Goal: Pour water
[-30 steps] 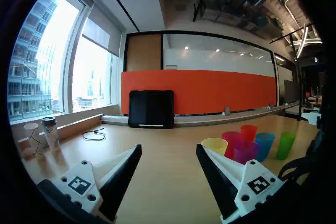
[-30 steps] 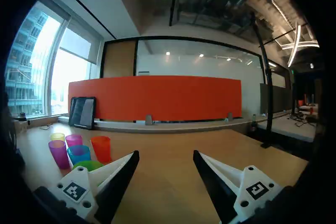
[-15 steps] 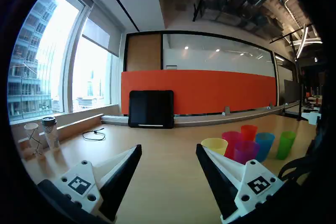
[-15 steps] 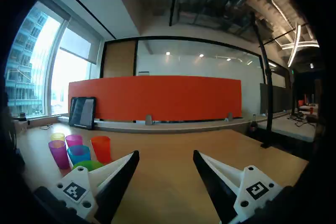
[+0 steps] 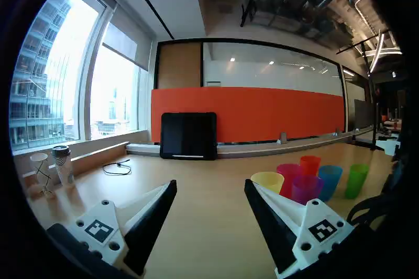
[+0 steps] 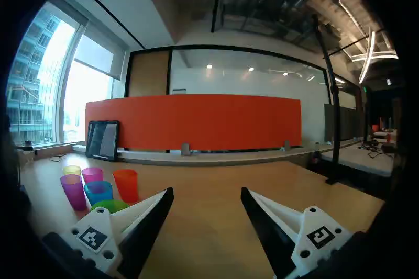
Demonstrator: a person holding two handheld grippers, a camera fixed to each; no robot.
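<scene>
Several coloured plastic cups stand in a cluster on the wooden table [image 5: 209, 216]. In the left gripper view I see a yellow cup [image 5: 267, 180], a pink cup [image 5: 288, 176], a purple cup [image 5: 306, 187], an orange cup [image 5: 310, 164], a blue cup [image 5: 330, 180] and a green cup [image 5: 356, 179], all to the right of my open left gripper [image 5: 209, 192]. In the right gripper view the same cluster sits at the left: purple cup [image 6: 73, 190], blue cup [image 6: 98, 192], orange cup [image 6: 126, 185], green cup [image 6: 109, 205]. My right gripper [image 6: 205, 195] is open and empty.
A black tablet [image 5: 188, 135] leans against the orange partition [image 5: 251, 113] at the table's far edge. A lidded paper cup [image 5: 62, 164] and a wire-stand glass [image 5: 41, 170] stand by the window ledge. A black cable [image 5: 117, 167] lies on the table.
</scene>
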